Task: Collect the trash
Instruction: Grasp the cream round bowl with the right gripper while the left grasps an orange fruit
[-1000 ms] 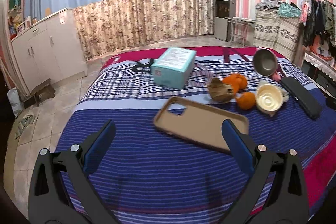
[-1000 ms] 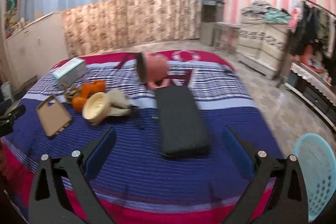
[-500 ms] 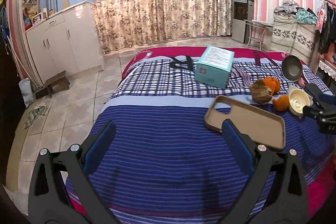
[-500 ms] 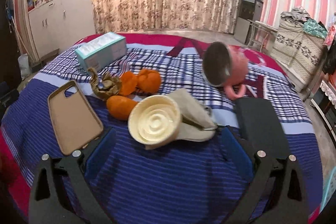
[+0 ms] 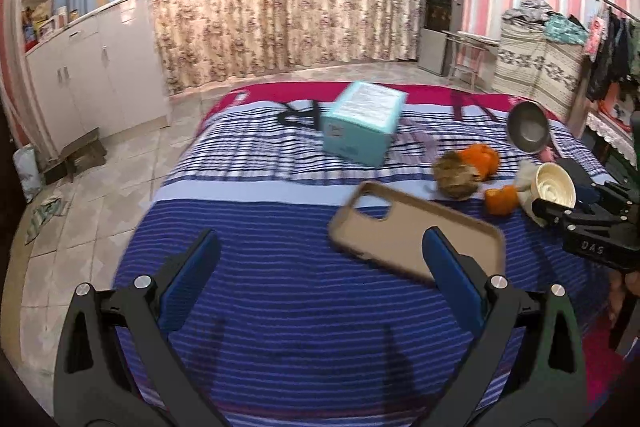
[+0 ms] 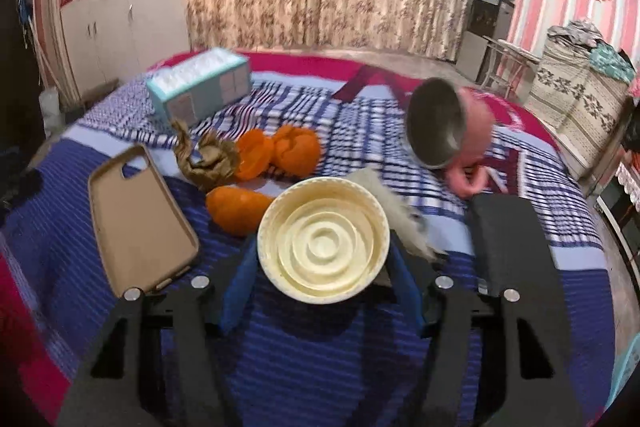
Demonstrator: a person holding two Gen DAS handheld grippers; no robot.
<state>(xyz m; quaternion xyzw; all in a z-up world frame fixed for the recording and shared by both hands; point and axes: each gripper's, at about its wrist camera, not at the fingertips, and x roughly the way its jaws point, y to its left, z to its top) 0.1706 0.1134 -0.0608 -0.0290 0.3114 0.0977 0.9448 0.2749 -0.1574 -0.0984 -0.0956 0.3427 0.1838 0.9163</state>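
On the striped bed (image 6: 320,367), the right tongs (image 6: 320,267), a second ago wide and clear, are closing around the cream cup (image 6: 323,241), starting collection, while the left tongs (image 5: 316,275) hang open, empty.

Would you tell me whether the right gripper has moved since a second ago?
Yes. The right gripper has come in from beside the black case toward the cream cup, which now sits between its closing jaws.

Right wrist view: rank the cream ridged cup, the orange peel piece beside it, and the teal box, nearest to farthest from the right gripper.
1. Cream ridged cup, between the closing fingers.
2. Orange peel piece, just left behind it.
3. Teal box, far back left.
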